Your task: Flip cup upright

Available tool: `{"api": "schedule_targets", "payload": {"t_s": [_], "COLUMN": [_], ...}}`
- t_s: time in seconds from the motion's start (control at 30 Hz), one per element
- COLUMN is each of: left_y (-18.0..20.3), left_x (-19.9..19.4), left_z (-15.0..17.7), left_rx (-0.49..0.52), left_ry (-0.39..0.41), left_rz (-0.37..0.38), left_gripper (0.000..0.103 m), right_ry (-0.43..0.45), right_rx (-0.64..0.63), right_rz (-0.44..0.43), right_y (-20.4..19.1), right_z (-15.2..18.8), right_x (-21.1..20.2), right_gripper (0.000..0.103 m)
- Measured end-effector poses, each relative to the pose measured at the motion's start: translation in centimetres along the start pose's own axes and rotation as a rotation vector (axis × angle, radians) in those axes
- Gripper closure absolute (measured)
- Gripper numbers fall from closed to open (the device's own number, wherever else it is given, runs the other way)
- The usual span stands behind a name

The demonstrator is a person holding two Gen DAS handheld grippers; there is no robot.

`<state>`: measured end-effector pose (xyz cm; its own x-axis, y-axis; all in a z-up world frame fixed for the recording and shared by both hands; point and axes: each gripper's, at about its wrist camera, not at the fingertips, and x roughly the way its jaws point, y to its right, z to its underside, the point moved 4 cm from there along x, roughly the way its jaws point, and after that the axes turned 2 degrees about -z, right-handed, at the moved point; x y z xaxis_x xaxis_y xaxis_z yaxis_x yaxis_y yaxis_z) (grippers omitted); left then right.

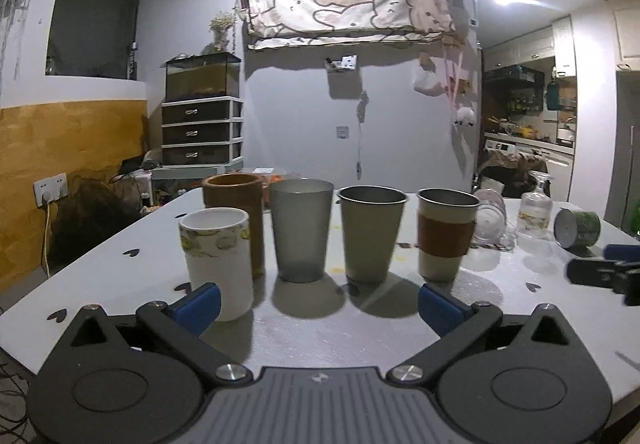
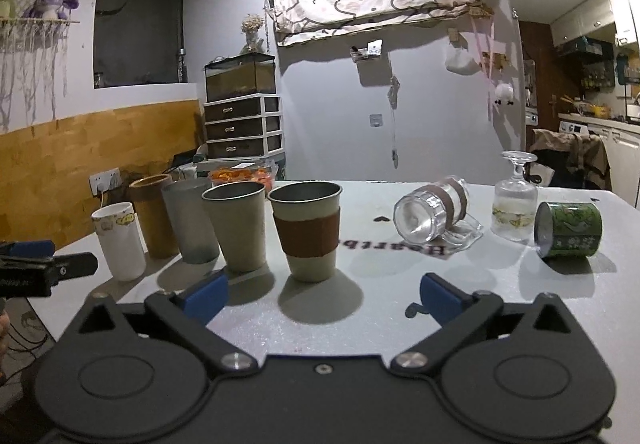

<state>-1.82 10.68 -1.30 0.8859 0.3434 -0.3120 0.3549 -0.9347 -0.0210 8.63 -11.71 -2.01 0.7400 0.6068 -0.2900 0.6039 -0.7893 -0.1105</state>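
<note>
Several cups stand upright in a row on the white table (image 2: 400, 324): a white mug (image 1: 218, 262), a brown cup (image 1: 236, 220), a grey tumbler (image 1: 300, 230), a beige cup (image 1: 370, 234) and a beige cup with a brown sleeve (image 2: 308, 232). To the right, a clear glass mug (image 2: 434, 210) lies on its side, a stemmed glass (image 2: 514, 200) stands upside down, and a green patterned cup (image 2: 568, 230) lies on its side. My left gripper (image 1: 318, 306) is open and empty before the row. My right gripper (image 2: 324, 296) is open and empty, near the sleeved cup.
The right gripper shows at the right edge of the left wrist view (image 1: 608, 270); the left gripper shows at the left edge of the right wrist view (image 2: 36, 268). A drawer unit (image 2: 244, 126) and a wall stand beyond the table's far edge.
</note>
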Motion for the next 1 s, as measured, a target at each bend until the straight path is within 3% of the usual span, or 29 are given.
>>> {"api": "schedule_targets", "payload": {"t_s": [1.0], "left_y": [0.85], "left_x": [0.18], "left_z": [0.31], "left_rx": [0.006], "left_ry": [-0.027], "left_rz": [-0.006], "left_gripper": [0.0], "right_ry": [-0.031], "right_rx": [-0.014], "right_rz": [-0.012], "right_y": [-0.4], "right_z": [0.36], "right_x": [0.12], "right_gripper": [0.0]}}
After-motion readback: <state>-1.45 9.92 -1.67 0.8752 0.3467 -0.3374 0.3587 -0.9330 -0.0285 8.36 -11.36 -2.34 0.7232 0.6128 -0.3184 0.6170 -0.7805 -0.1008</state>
